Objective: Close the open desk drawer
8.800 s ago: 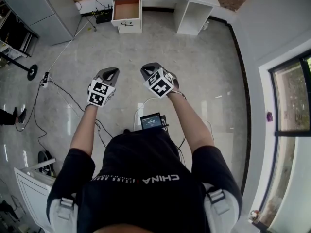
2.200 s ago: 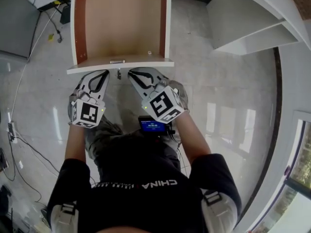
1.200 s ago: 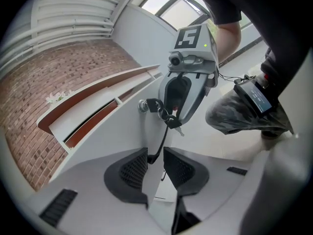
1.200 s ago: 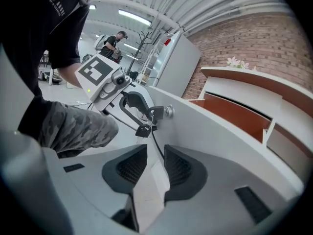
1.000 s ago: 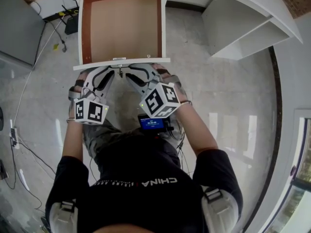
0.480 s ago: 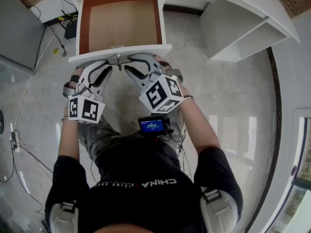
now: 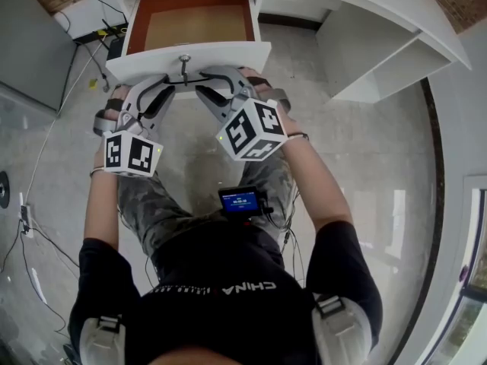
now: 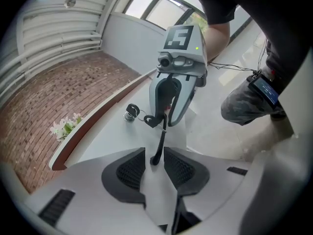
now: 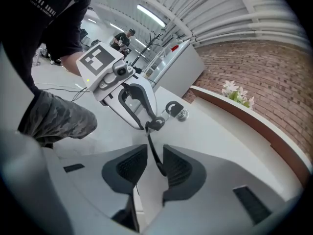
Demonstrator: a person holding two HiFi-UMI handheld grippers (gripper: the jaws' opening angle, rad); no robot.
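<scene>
Nearest in the head view, a small lit screen (image 7: pixel 242 201) sits at the person's waist, and both forearms reach forward from there. The left tongs (image 7: pixel 167 81) and the right tongs (image 7: pixel 206 82) meet tip to tip at the white front of the drawer (image 7: pixel 236 52), each topped by its marker cube (image 7: pixel 132 154). In the left gripper view the left tongs (image 8: pixel 154 158) stand only a little apart, with the thin dark handle (image 8: pixel 159 143) running through the gap. The gap is wider than the bar, so the pads do not pinch it from both sides. The right tongs (image 9: pixel 155 163) are likewise slightly parted around the same handle (image 9: pixel 152 151), which lies close to one pad; whether it touches cannot be told. Each gripper view shows the other tongs further along the bar, and just past them a key (image 8: pixel 131 112) stuck in the drawer front. The handle's mounts are hard to make out. The drawer stands partly out from under the white worktop (image 7: pixel 365 6), which cuts off the rear of its brown inside. Beyond the worktop, small white flowers (image 9: pixel 237 94) stand against a brick wall (image 9: pixel 274 77).
</scene>
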